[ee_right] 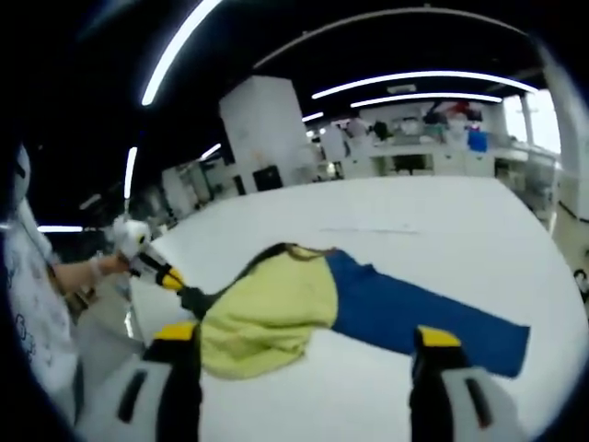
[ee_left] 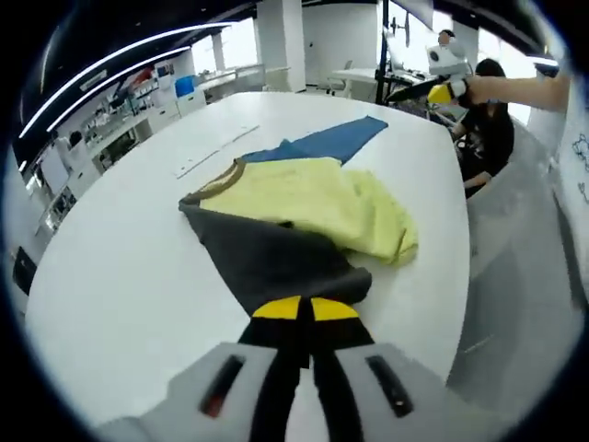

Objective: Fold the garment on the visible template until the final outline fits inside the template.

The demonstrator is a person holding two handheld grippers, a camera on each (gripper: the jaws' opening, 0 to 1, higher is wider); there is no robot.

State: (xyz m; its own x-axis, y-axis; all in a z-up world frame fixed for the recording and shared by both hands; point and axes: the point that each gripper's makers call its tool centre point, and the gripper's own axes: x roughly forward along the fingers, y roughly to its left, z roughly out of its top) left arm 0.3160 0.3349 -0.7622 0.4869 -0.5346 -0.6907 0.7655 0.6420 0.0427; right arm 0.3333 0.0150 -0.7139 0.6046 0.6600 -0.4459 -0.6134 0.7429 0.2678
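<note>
**Fold in progress: garment partly gathered, outline not yet compact**

The garment is lying on the white desk, bunched rather than squared. Its yellow body is heaped in the middle, the blue part is stretching flat to one side, and the dark grey part is being drawn out toward the left claw.

Judgement: early to mid task. At least the blue section and the grey section are remaining to be folded in. I cannot make out the template outline on the desk.

The left claw is pinching the grey fabric's edge, jaws closed together on it. The right claw is hovering with jaws spread wide, holding nothing, the yellow heap and blue section lying just beyond and between its tips.
</note>
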